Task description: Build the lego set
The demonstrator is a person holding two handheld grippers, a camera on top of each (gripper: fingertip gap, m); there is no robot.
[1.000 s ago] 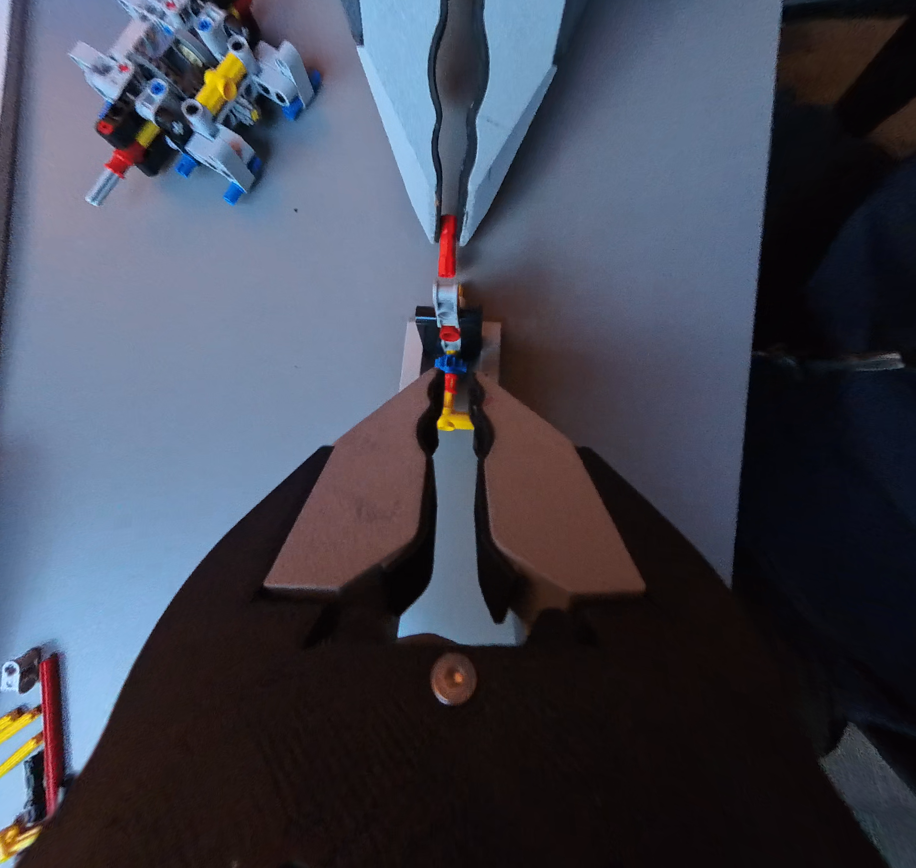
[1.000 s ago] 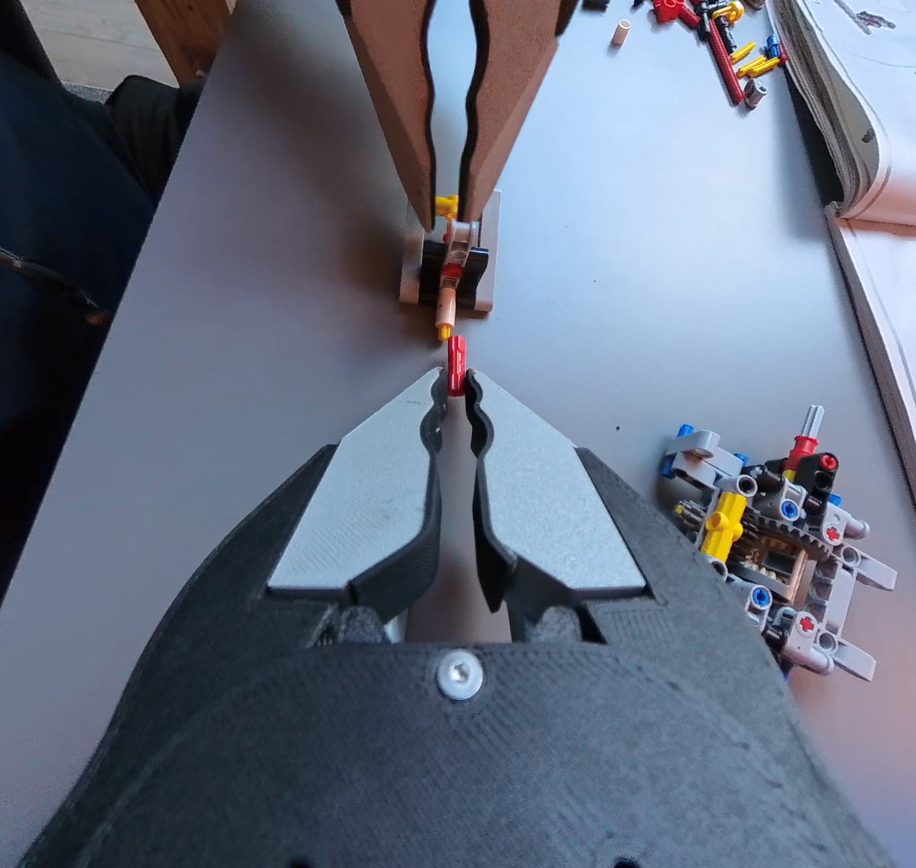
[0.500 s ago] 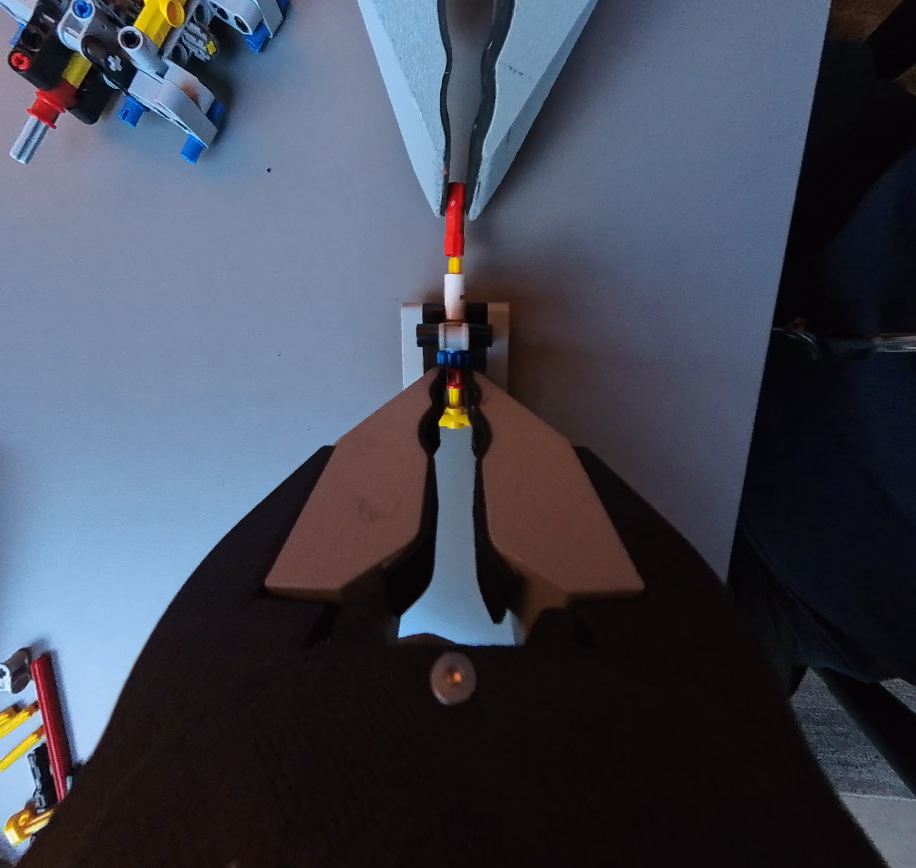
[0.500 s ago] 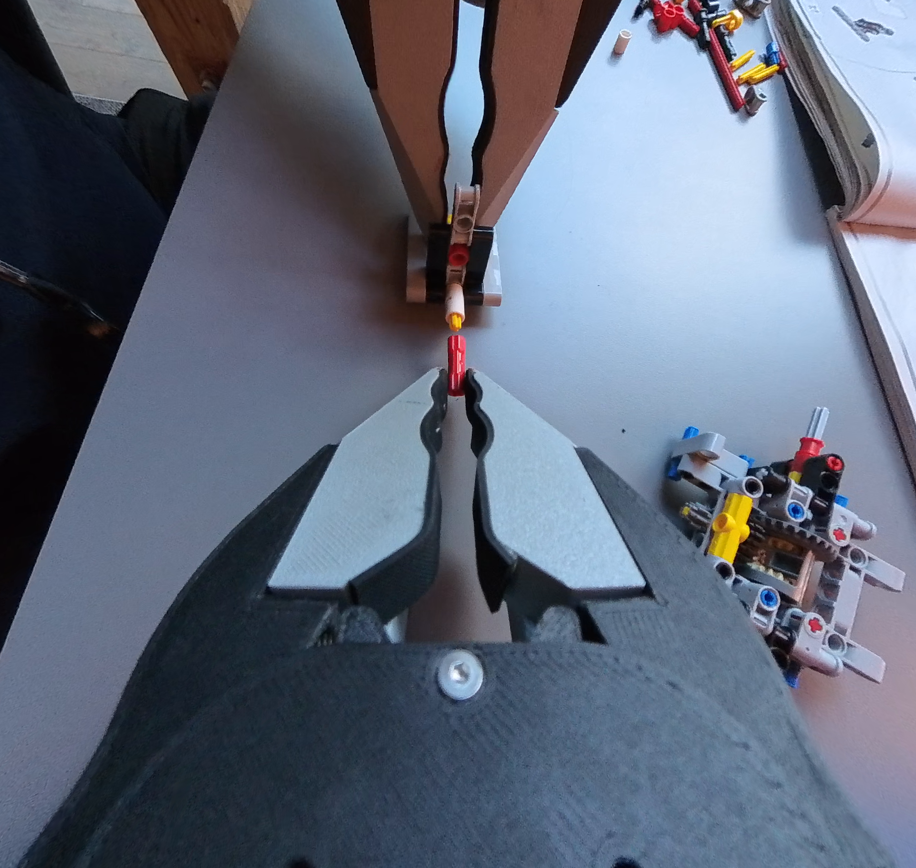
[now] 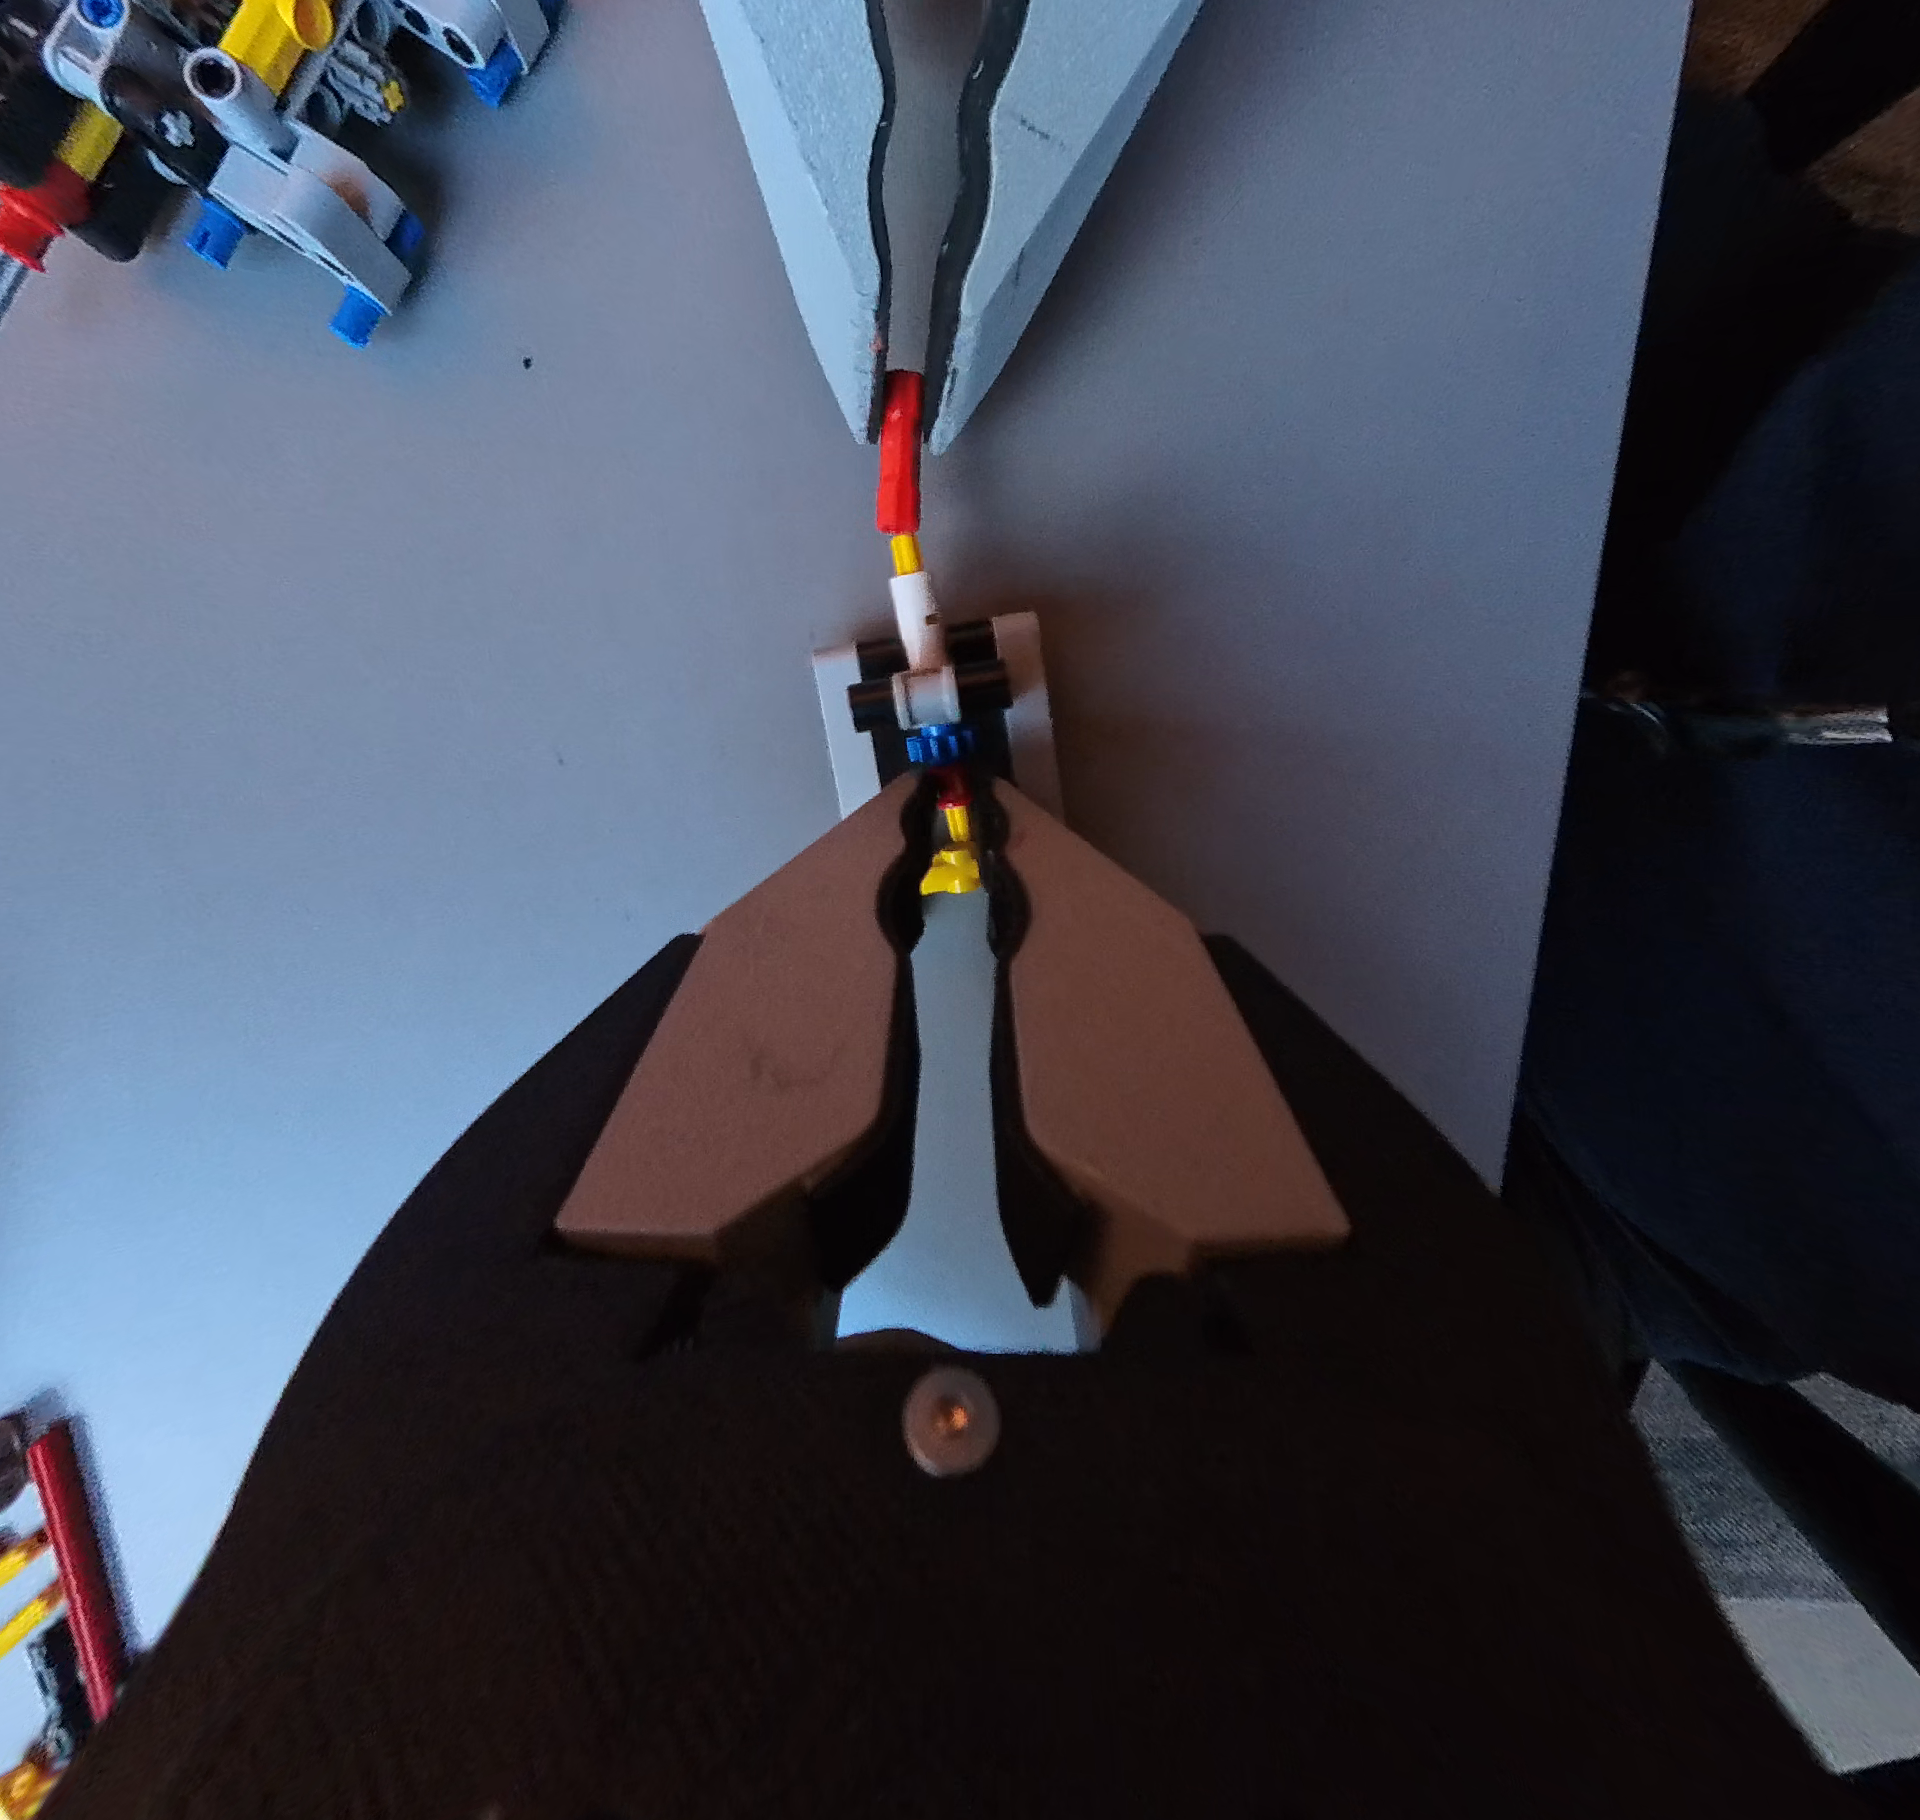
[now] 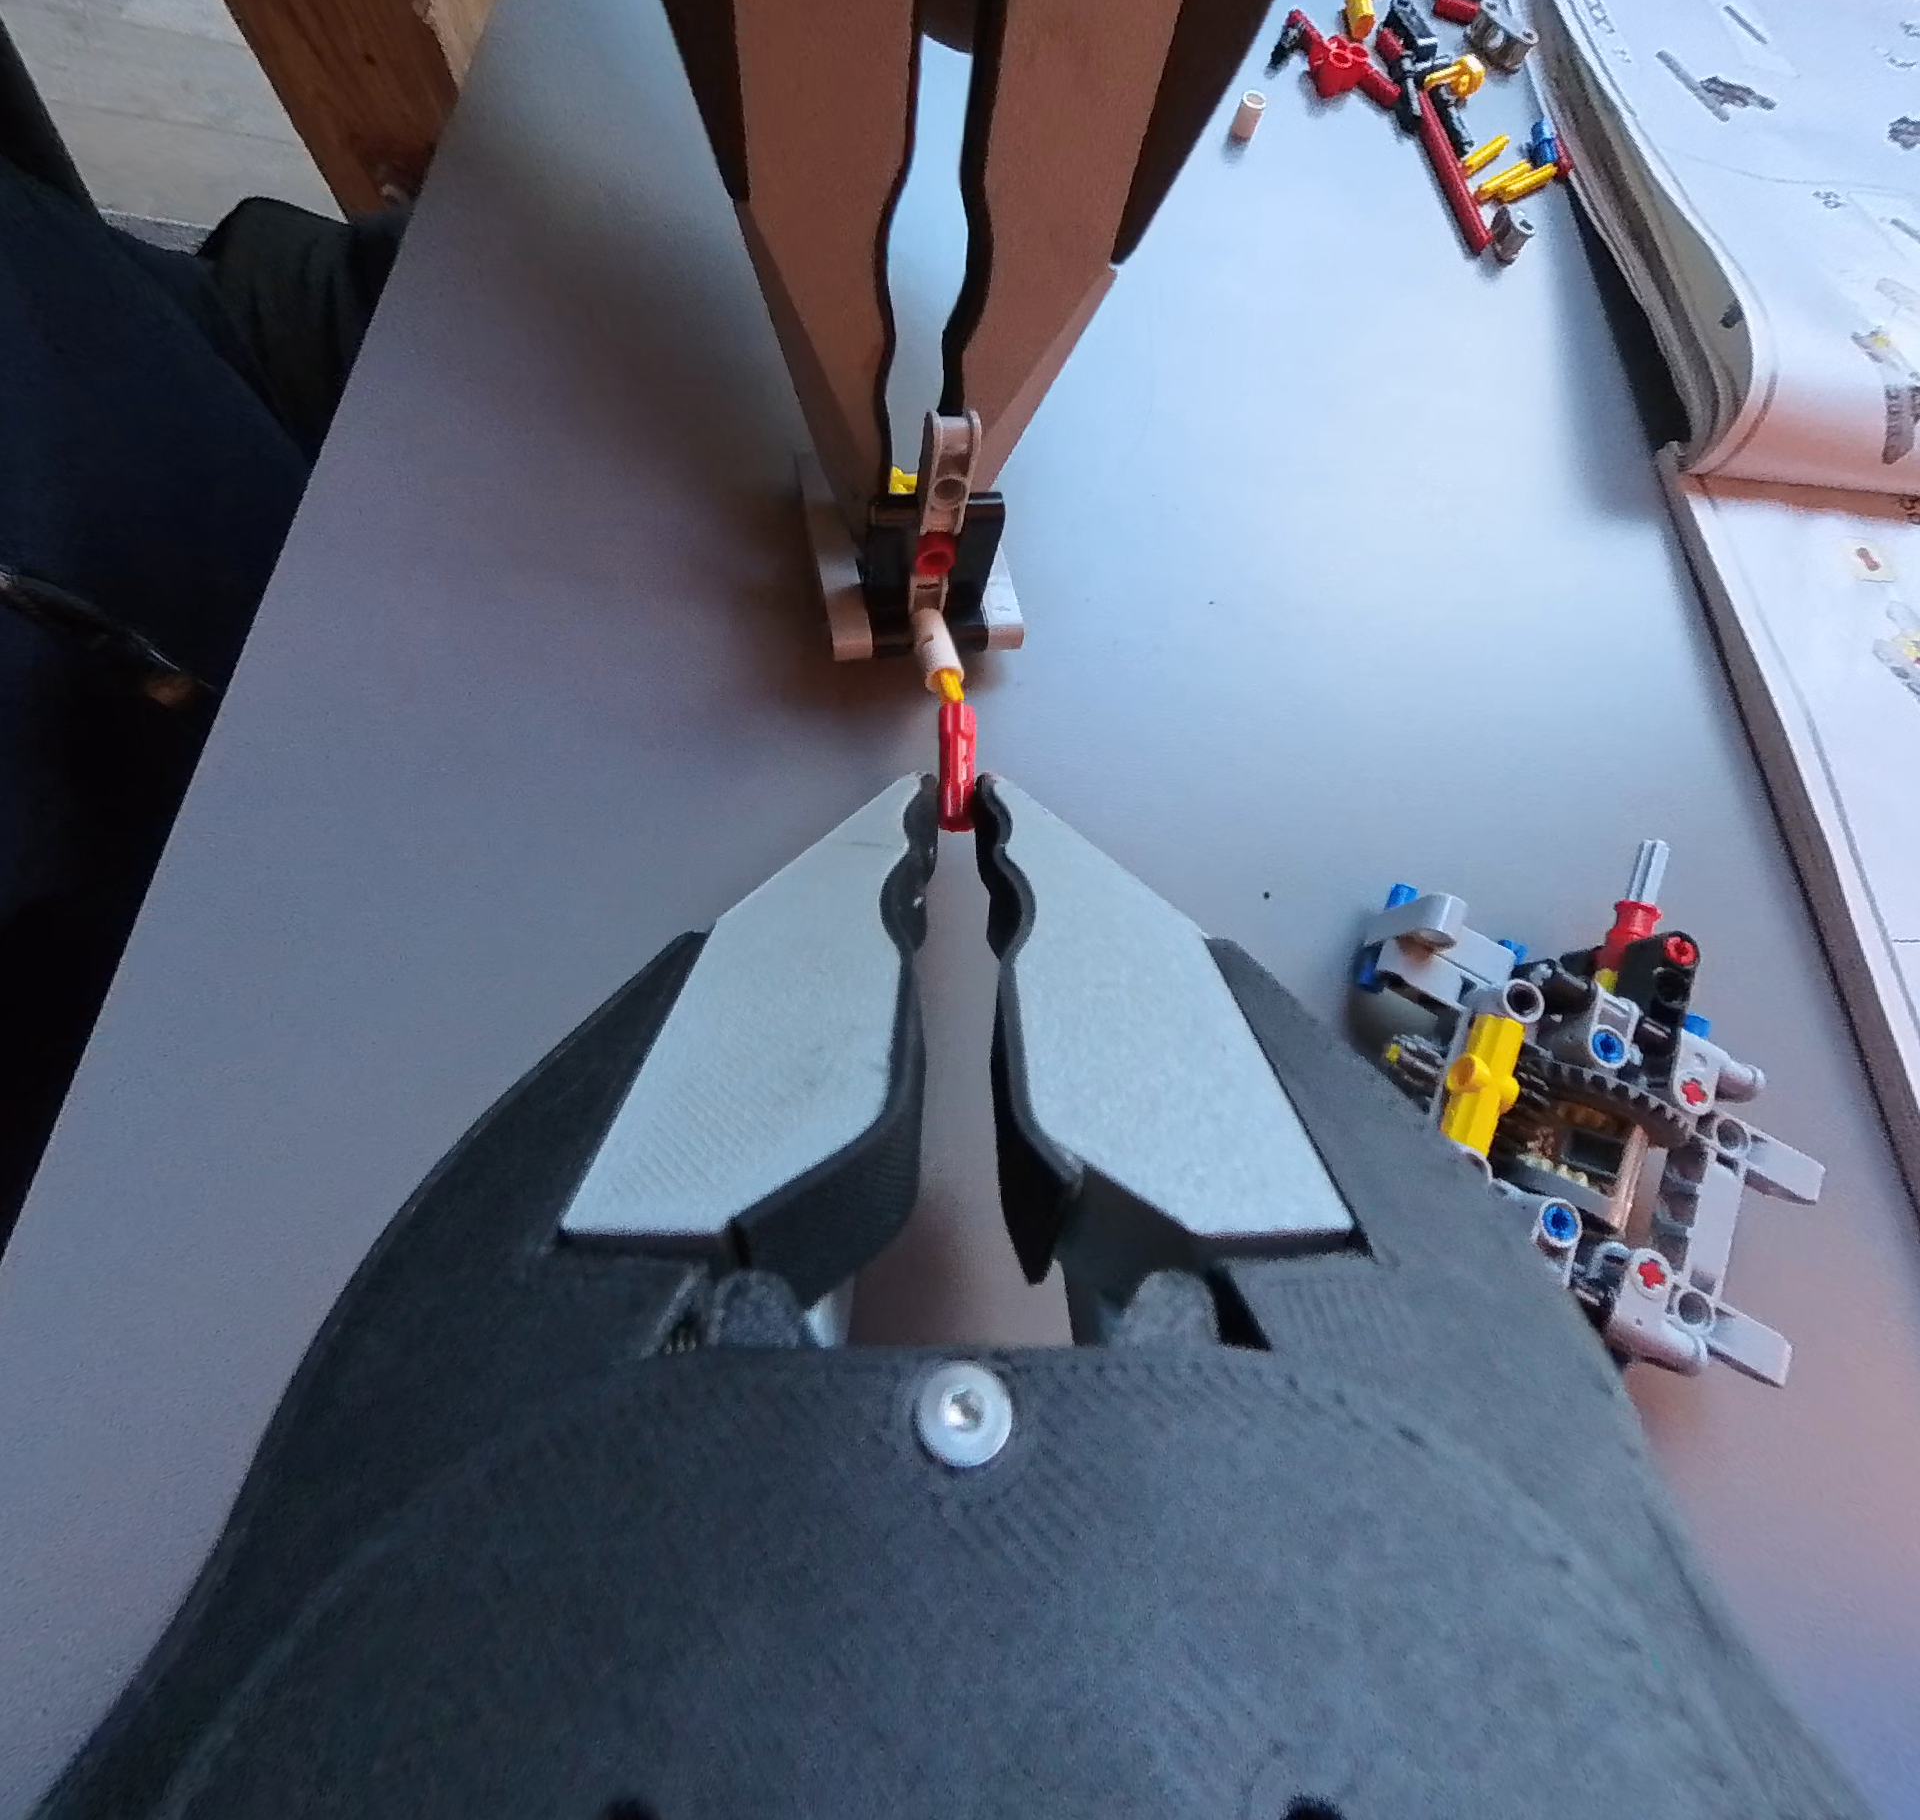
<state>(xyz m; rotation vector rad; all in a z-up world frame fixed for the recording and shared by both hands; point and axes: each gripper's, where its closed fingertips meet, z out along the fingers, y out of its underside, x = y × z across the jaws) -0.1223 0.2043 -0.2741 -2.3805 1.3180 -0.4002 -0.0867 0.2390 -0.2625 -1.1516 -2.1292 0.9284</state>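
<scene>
the left gripper [image 5: 951, 835], with brown fingers, is clamped on the yellow axle end [image 5: 952, 871] of a small brick assembly [image 6: 930, 565] that rests on the grey tabletop [image 5: 416, 731] close to the edge where a person in dark clothing [image 6: 114, 523] sits. the assembly has a black frame on a pale flat plate, a blue gear [image 5: 938, 744], a tan sleeve [image 6: 938, 643] and a yellow axle tip poking out toward the other tool. the right gripper [image 6: 956, 814], with grey fingers, is closed on the rear end of a red connector piece [image 6: 956, 757], both pads pressing its sides; the connector's front end meets the yellow axle tip. a larger grey, black and yellow brick model [image 6: 1579, 1116] lies farther in on the tabletop, beside the right gripper. loose small parts [image 6: 1434, 97] sit near the far edge next to an open instruction booklet [image 6: 1766, 212].
</scene>
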